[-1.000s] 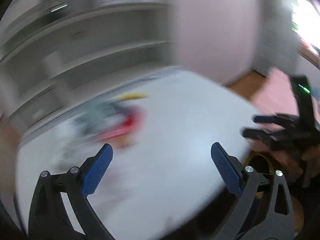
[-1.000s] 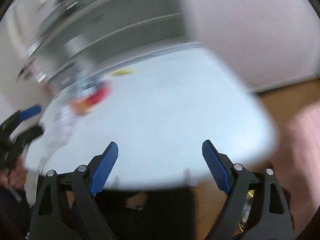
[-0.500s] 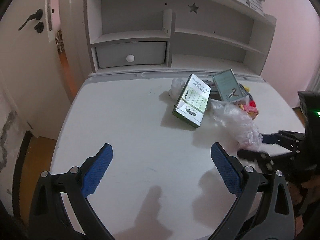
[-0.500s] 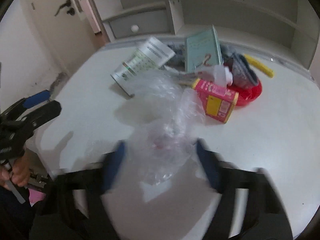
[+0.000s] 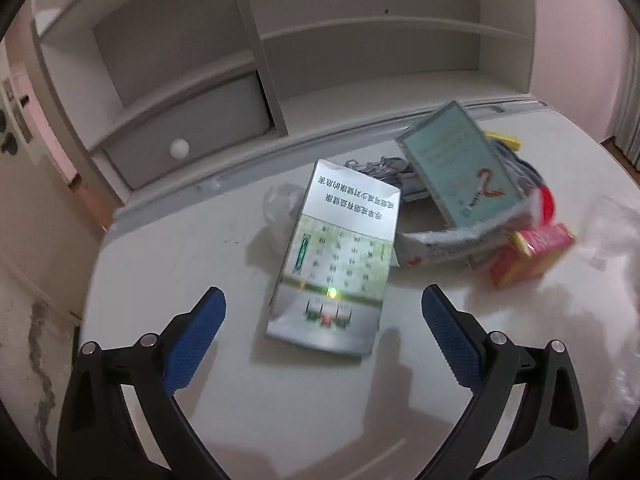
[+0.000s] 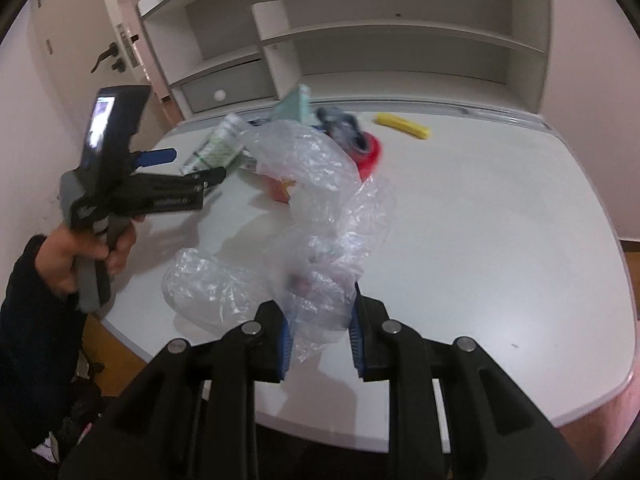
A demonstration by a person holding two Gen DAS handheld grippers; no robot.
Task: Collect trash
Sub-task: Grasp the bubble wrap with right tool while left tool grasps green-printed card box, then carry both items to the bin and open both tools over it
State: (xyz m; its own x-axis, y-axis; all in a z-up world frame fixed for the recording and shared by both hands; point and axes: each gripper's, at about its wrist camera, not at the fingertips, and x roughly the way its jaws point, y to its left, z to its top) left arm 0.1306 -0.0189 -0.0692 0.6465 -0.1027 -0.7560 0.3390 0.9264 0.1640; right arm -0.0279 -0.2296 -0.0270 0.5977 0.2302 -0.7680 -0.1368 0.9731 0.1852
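A pile of trash lies on the white desk [image 5: 280,392]. A silver and green carton [image 5: 336,256] lies flat just ahead of my open left gripper [image 5: 323,320], between its fingers' line. Behind it sit a pale teal box [image 5: 460,168], a red and yellow box [image 5: 528,256] and a small crumpled bag [image 5: 280,204]. My right gripper [image 6: 320,336] is shut on a clear crumpled plastic bag [image 6: 320,208] at the desk's front. The left gripper also shows in the right wrist view [image 6: 176,168], near the carton [image 6: 218,146].
A yellow wrapper [image 6: 404,126] lies apart at the back of the desk [image 6: 500,240]. A red bowl-like item [image 6: 370,152] sits behind the plastic. White shelves with a grey drawer [image 5: 188,136] rise at the desk's back edge. A door [image 6: 68,52] is at the left.
My left gripper moved in close to the silver and green carton. My right gripper closed on the clear plastic bag, which it was approaching half a second ago.
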